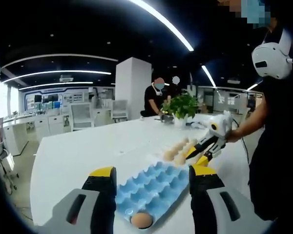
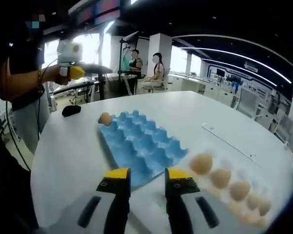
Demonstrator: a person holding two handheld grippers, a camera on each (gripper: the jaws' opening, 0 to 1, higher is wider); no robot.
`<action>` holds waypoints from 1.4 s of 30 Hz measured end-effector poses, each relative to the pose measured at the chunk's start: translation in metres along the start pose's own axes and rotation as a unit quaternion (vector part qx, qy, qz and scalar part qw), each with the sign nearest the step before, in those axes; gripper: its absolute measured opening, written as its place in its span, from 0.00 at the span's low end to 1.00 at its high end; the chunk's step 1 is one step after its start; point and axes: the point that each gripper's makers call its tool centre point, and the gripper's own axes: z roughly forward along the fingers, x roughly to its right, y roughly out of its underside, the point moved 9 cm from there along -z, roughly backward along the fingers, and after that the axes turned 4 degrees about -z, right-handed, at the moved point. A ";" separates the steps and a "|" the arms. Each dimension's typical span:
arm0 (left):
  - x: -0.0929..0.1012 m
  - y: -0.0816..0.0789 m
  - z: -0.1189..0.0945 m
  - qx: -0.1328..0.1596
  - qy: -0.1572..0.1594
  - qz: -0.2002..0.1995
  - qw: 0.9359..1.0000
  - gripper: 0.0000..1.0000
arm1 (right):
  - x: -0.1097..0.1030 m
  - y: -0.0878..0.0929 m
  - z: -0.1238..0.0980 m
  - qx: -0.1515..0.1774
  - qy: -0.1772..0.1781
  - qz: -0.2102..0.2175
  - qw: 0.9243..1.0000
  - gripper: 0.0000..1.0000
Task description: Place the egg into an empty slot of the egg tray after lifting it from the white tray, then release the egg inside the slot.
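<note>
Egg (image 2: 200,163) row sits on the white tray (image 2: 256,222) beside the blue egg tray (image 2: 136,141) mid-bench; right hand-held gripper (image 2: 147,181) hovers wide before them, left hand-held gripper (image 1: 151,176) wide too, both empty

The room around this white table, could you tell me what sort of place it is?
Probably an open-plan office or lab: white desks with chairs, seated people behind, a potted plant on the table.
</note>
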 end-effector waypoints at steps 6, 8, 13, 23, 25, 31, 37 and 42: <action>-0.001 -0.001 -0.001 0.003 -0.003 0.000 1.000 0.60 | 0.012 0.013 -0.016 -0.014 0.023 0.009 1.000 0.27; 0.000 -0.001 -0.001 0.003 -0.002 0.001 1.000 0.60 | 0.015 0.016 -0.019 -0.022 0.028 0.008 0.999 0.27; 0.001 -0.001 -0.001 0.004 -0.002 0.000 1.000 0.60 | 0.020 0.027 -0.029 -0.038 0.040 0.007 0.998 0.27; 0.001 -0.002 0.000 0.005 0.000 0.001 1.000 0.60 | 0.030 0.046 -0.043 -0.073 0.056 0.010 0.996 0.27; 0.001 -0.002 0.000 0.005 0.000 0.001 1.000 0.60 | 0.029 0.049 -0.043 -0.078 0.054 0.011 0.995 0.27; 0.000 -0.003 0.000 0.006 -0.002 0.002 1.000 0.60 | 0.031 0.046 -0.039 -0.088 0.044 0.001 0.995 0.25; -0.001 -0.004 -0.001 0.006 -0.004 0.001 1.000 0.59 | 0.033 0.044 -0.036 -0.108 0.029 -0.010 0.994 0.25; -0.002 -0.004 -0.002 0.008 -0.007 0.001 1.000 0.59 | 0.036 0.042 -0.035 -0.118 0.016 -0.012 0.993 0.25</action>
